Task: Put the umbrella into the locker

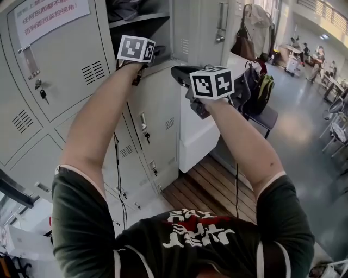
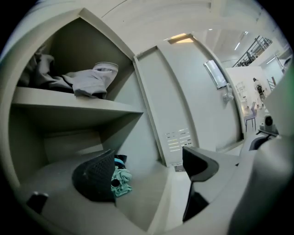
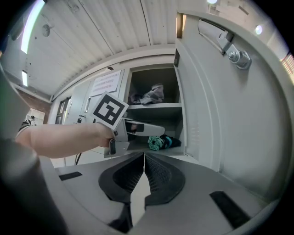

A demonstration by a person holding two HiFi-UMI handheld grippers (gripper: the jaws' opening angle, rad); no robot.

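1. Two grippers are up at an open locker [image 2: 27, 151], one in each of the person's hands.
2. The left gripper [image 2: 147, 170] points into the lower compartment. Its jaws stand wide apart and grip nothing.
3. The folded umbrella [image 2: 120, 181], teal and black, lies on the floor of that compartment under the shelf [image 2: 69, 100]. In the left gripper view it shows just past the left jaw's pad, farther in; the pads do not press on it.
4. The right gripper [image 3: 144, 165] has its jaws together, pad against pad, with nothing between them. It is held back from the opening, and its view looks past the left gripper into the compartment.
5. A crumpled grey cloth [image 2: 89, 79] sits on the shelf above the umbrella.
6. The locker door [image 2: 183, 92] is swung open to the right of the compartment.
7. In the head view a paper notice [image 1: 51, 16] is stuck on the neighbouring locker door, with a key [image 1: 42, 95] in its lock. A dark backpack [image 1: 260, 89] rests on a chair beyond the right gripper.
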